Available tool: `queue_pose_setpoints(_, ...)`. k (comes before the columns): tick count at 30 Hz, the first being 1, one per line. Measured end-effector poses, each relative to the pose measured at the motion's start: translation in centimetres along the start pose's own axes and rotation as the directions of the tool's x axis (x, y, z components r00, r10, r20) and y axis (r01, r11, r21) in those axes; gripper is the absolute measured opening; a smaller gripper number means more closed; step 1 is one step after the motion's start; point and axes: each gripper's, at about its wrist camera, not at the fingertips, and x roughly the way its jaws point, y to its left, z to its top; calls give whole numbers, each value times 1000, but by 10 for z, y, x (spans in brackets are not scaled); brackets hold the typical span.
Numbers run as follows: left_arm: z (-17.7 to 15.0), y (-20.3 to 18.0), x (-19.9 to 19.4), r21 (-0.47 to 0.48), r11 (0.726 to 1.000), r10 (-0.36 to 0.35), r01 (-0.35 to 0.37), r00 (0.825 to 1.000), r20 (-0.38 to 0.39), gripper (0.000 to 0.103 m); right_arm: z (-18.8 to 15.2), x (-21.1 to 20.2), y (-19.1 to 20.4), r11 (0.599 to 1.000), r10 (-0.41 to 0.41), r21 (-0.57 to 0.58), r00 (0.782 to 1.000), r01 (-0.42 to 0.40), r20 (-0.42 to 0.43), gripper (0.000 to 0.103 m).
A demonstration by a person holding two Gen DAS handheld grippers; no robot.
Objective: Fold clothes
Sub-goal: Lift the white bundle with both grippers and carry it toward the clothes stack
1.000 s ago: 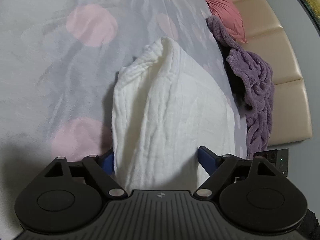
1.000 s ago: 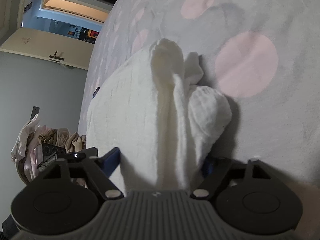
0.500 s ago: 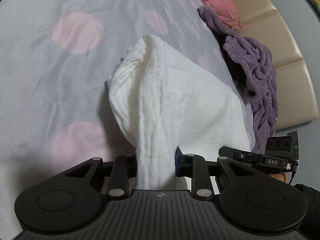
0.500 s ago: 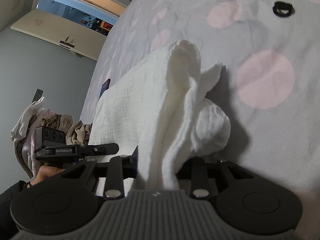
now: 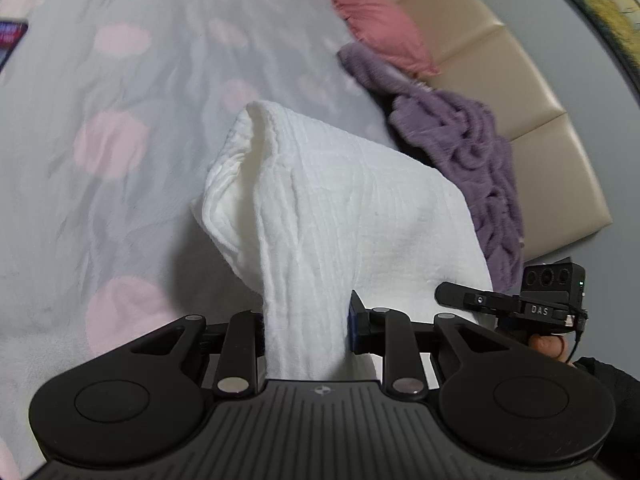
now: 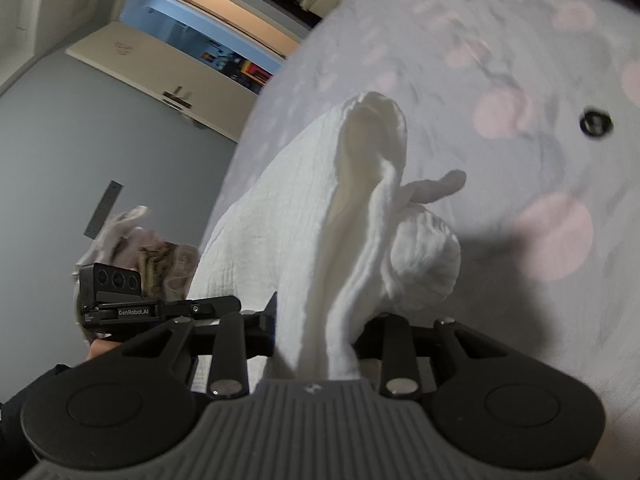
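A white crinkled garment [image 5: 340, 208] hangs stretched between both grippers above the bed. My left gripper [image 5: 306, 332] is shut on one bunched edge of it, cloth pinched between the pads. In the right wrist view the same white garment [image 6: 304, 216] rises in a fold, and my right gripper [image 6: 316, 340] is shut on its other edge. A short sleeve [image 6: 428, 248] dangles at the right of that fold. The right gripper [image 5: 516, 304] shows at the right edge of the left view; the left gripper [image 6: 132, 300] at the left of the right view. The garment's far end still rests on the bed.
The bed cover [image 5: 104, 120] is grey with pink dots. A purple fleece [image 5: 464, 148] and a pink pillow [image 5: 372, 12] lie by the beige padded headboard [image 5: 532, 80]. A small black ring [image 6: 596, 122] lies on the bed. A pile of clothes [image 6: 152, 248] sits beyond the bed edge.
Both grippers closed on the garment's near edges and lifted it off the bed; the cloth now hangs up from the cover and the bed looks farther away.
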Motion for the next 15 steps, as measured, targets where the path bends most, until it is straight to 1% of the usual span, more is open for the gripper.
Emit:
queue_pose_setpoints(4, 5, -25, -38, 23, 999, -37, 35, 997, 69, 22, 14, -18, 36, 999, 33, -45, 999, -31, 43, 33)
queue_pose_setpoints(5, 7, -31, -48, 33, 999, -38, 35, 996, 86, 22, 18, -22, 46, 998, 43, -56, 998, -40, 53, 33)
queue_pose_setpoints(11, 23, -68, -119, 48, 999, 0, -10, 981, 195, 22, 40, -20, 124, 988, 107, -117, 991, -97, 78, 33)
queue_pose_setpoints(14, 31, -75, -165, 44, 998, 39, -51, 970, 240, 22, 52, -7, 174, 977, 137, -171, 988, -124, 64, 33)
queue_pose_setpoints(15, 34, -76, -181, 36, 997, 53, -64, 966, 254, 22, 57, 0, 191, 974, 143, -186, 989, -132, 45, 33)
